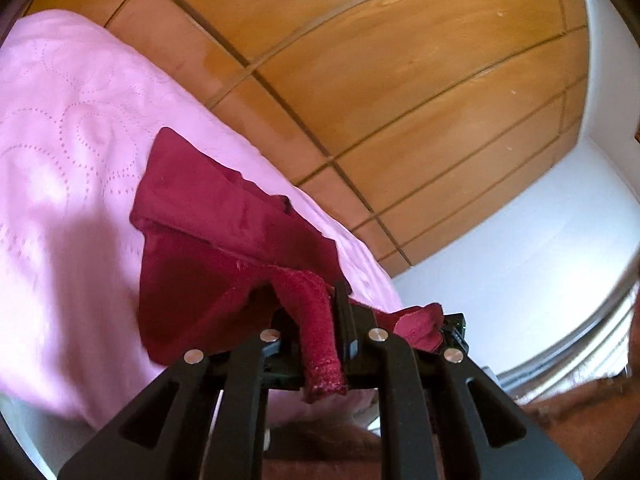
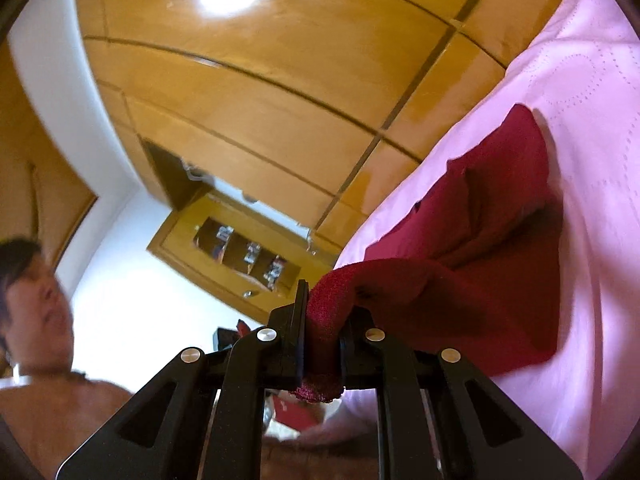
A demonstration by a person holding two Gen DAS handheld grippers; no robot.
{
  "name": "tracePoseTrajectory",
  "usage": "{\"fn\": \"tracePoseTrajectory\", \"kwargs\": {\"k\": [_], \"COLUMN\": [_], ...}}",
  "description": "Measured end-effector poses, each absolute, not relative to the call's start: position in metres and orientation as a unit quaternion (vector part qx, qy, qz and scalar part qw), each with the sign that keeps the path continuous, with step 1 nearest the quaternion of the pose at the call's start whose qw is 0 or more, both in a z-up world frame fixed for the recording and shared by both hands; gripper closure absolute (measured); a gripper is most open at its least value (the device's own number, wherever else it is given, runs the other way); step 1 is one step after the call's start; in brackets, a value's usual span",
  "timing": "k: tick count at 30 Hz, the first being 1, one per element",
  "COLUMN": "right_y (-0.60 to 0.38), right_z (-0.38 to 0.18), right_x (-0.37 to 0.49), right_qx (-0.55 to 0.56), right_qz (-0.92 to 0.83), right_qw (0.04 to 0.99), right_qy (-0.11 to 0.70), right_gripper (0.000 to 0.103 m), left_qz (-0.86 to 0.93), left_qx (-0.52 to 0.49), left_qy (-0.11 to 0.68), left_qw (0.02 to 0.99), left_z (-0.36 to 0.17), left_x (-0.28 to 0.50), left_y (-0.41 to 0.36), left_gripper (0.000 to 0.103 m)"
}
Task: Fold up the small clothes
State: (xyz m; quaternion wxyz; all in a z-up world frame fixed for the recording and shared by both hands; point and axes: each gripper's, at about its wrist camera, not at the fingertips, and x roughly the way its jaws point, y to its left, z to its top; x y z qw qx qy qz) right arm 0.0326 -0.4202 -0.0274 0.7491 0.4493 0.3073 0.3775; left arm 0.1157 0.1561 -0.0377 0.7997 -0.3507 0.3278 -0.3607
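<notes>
A dark red garment [image 1: 224,236] lies partly on a pink quilted bedspread [image 1: 68,152]. My left gripper [image 1: 320,320] is shut on a rolled edge of the garment, which hangs down between the jaws, lifting that end off the bed. In the right wrist view the same red garment [image 2: 492,232] stretches from the bedspread [image 2: 592,128] to my right gripper [image 2: 322,324], which is shut on another rolled edge. The far end of the garment rests on the bed.
A large wooden wardrobe [image 1: 400,80] stands beyond the bed's edge. White wall [image 1: 520,240] lies to the right. In the right wrist view, a person [image 2: 36,280] is at the lower left and a wooden shelf unit [image 2: 248,256] stands behind.
</notes>
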Motion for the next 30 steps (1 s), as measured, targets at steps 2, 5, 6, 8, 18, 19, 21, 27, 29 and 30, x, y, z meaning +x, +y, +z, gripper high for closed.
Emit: {"fn": "tracePoseTrajectory", "kwargs": {"k": [2,5,6,8,18,19,21,27,29,30], "right_y": [-0.422,-0.424,-0.424,-0.424,-0.419,-0.419,-0.42,-0.425,-0.427,-0.427], "right_z": [-0.03,-0.037,-0.039,-0.047,-0.072,-0.076,-0.087,-0.116,-0.12,-0.119], "right_x": [0.055,0.085,0.093,0.111,0.185,0.189,0.197,0.204,0.204,0.205], "right_qx": [0.453,0.455,0.457,0.457,0.47,0.474,0.484,0.507,0.512,0.514], "right_qz": [0.365,0.345,0.34,0.326,0.261,0.254,0.243,0.206,0.197,0.196], "right_qw": [0.75,0.75,0.749,0.749,0.748,0.747,0.741,0.733,0.736,0.738], "right_qy": [0.314,0.333,0.339,0.351,0.389,0.392,0.396,0.404,0.396,0.391], "right_gripper": [0.092,0.092,0.092,0.092,0.092,0.092,0.092,0.092,0.082,0.067], "left_qz": [-0.338,-0.323,-0.322,-0.315,-0.265,-0.261,-0.249,-0.225,-0.218,-0.214], "left_qx": [-0.334,-0.314,-0.312,-0.309,-0.297,-0.3,-0.306,-0.299,-0.29,-0.288], "left_qy": [0.337,0.345,0.347,0.353,0.374,0.378,0.387,0.406,0.409,0.41], "left_qw": [0.813,0.823,0.824,0.825,0.838,0.836,0.833,0.834,0.837,0.838], "left_z": [-0.041,-0.046,-0.048,-0.052,-0.071,-0.075,-0.084,-0.1,-0.102,-0.102], "left_x": [0.139,0.164,0.173,0.19,0.261,0.268,0.277,0.296,0.301,0.303], "left_y": [0.149,0.146,0.144,0.141,0.124,0.122,0.12,0.11,0.106,0.106], "left_gripper": [0.092,0.092,0.092,0.092,0.092,0.092,0.092,0.092,0.073,0.051]}}
